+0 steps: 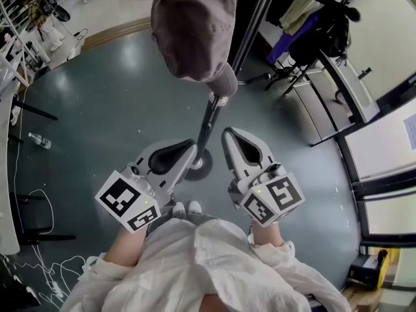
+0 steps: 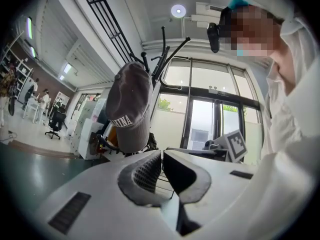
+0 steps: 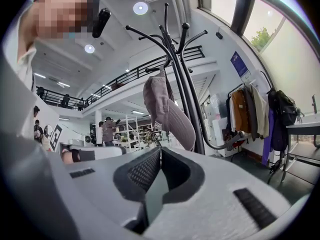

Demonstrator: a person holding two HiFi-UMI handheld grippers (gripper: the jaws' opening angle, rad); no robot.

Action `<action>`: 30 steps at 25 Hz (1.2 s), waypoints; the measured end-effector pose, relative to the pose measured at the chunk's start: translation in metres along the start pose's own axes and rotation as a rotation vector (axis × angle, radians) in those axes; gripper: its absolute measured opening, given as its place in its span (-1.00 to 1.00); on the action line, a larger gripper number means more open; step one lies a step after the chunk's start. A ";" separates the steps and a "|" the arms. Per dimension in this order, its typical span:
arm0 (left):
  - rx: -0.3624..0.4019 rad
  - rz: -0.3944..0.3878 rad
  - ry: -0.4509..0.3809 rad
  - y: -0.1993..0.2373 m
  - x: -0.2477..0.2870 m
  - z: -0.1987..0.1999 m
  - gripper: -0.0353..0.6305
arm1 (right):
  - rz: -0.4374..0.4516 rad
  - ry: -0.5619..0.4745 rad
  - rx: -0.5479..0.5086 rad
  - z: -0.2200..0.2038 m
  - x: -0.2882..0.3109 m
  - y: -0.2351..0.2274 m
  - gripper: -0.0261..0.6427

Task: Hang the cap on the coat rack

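**Grey-brown cap on the rack, both hand-held grippers empty**

Left hand-held gripper [image 2: 161,153]: jaws together, nothing between them. Right hand-held gripper [image 3: 160,149]: same, tips meeting, empty. Both are held low and level in front of the person, one either side of the coat rack [image 1: 209,119] pole, near it but not touching.

Cap [image 1: 195,28] hangs above them from one of the rack's hooks, crown sagging, white lettering on its side, clear of both grippers. Task looks as good as done.

Handling, my read: soft fabric, light, not fragile. The floppy crown would collapse under a pinch; the brim looks stiffer. If it needs resetting, take the brim edge or back band, not loose crown cloth.

Dark green floor [image 1: 110,103] below; hanging garments [image 3: 250,109] off to the side.
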State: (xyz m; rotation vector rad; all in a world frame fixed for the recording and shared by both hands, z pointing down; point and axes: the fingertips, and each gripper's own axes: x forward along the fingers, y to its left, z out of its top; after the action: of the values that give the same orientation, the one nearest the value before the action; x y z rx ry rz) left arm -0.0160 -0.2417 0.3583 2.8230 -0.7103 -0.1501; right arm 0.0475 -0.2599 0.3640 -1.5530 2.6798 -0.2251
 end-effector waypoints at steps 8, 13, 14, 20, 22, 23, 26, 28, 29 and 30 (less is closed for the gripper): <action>0.017 0.005 0.032 -0.007 0.007 -0.010 -0.82 | 0.049 0.030 -0.002 -0.008 -0.002 0.008 -0.91; 0.007 0.017 0.040 -0.003 0.010 -0.012 -0.82 | 0.105 0.076 -0.020 -0.016 0.003 0.015 -0.91; 0.006 0.018 0.042 -0.003 0.011 -0.012 -0.82 | 0.118 0.088 -0.027 -0.019 0.004 0.016 -0.91; 0.005 0.031 0.046 -0.002 0.014 -0.014 -0.82 | 0.140 0.106 -0.038 -0.022 0.006 0.017 -0.91; -0.008 0.034 0.046 0.000 0.015 -0.015 -0.82 | 0.139 0.106 -0.039 -0.023 0.007 0.015 -0.91; -0.014 0.036 0.046 0.001 0.015 -0.015 -0.82 | 0.137 0.108 -0.039 -0.023 0.007 0.015 -0.91; -0.029 0.042 0.047 0.002 0.015 -0.015 -0.82 | 0.139 0.110 -0.039 -0.022 0.005 0.014 -0.91; -0.033 0.043 0.048 0.002 0.015 -0.015 -0.82 | 0.149 0.113 -0.042 -0.022 0.005 0.014 -0.91; -0.037 0.042 0.048 0.003 0.015 -0.016 -0.82 | 0.153 0.114 -0.042 -0.022 0.005 0.014 -0.91; -0.042 0.042 0.048 0.003 0.016 -0.017 -0.82 | 0.155 0.116 -0.040 -0.023 0.005 0.013 -0.91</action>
State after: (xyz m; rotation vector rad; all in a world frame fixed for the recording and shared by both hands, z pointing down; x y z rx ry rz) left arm -0.0007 -0.2482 0.3749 2.7597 -0.7460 -0.0888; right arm 0.0313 -0.2552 0.3849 -1.3735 2.8939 -0.2645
